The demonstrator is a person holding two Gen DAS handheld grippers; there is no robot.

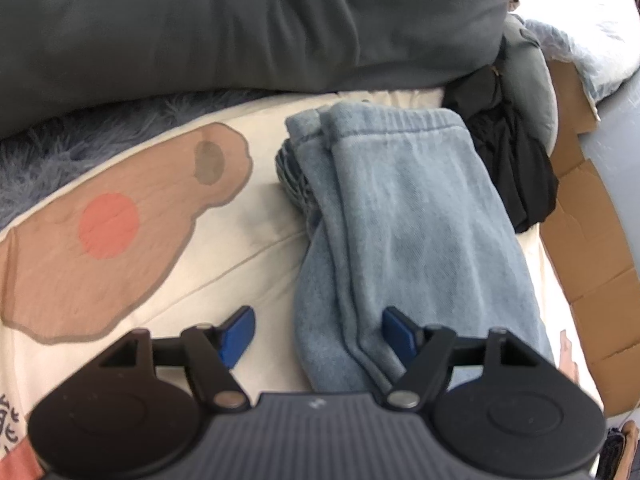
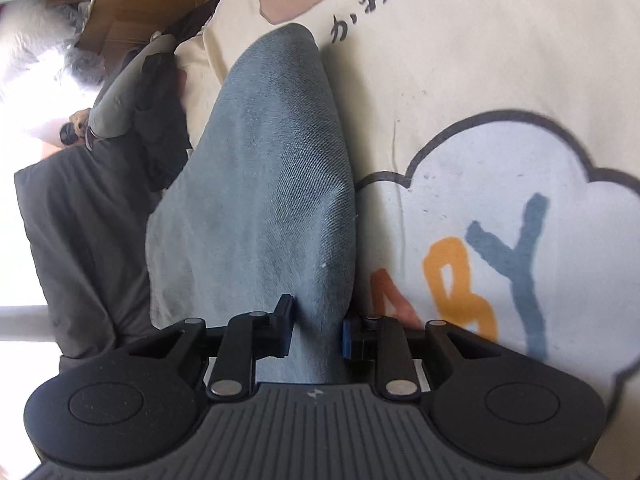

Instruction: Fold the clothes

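Folded light blue sweatpants (image 1: 400, 216) lie on a cream printed bedsheet (image 1: 248, 240), elastic waistband at the far end. My left gripper (image 1: 318, 334) hovers open over their near end, blue pads spread wide, the right pad over the cloth and the left pad over the sheet. In the right wrist view the same blue sweatpants (image 2: 272, 184) run away from the camera. My right gripper (image 2: 316, 332) is shut on their near fold, cloth pinched between both blue pads.
A big dark grey pillow (image 1: 240, 20) fills the far side. A black garment (image 1: 512, 168) lies beside the pants on the right, next to flattened cardboard (image 1: 588, 264). A fluffy blue blanket (image 1: 80, 148) sits far left. The sheet (image 2: 500, 120) carries a cloud print.
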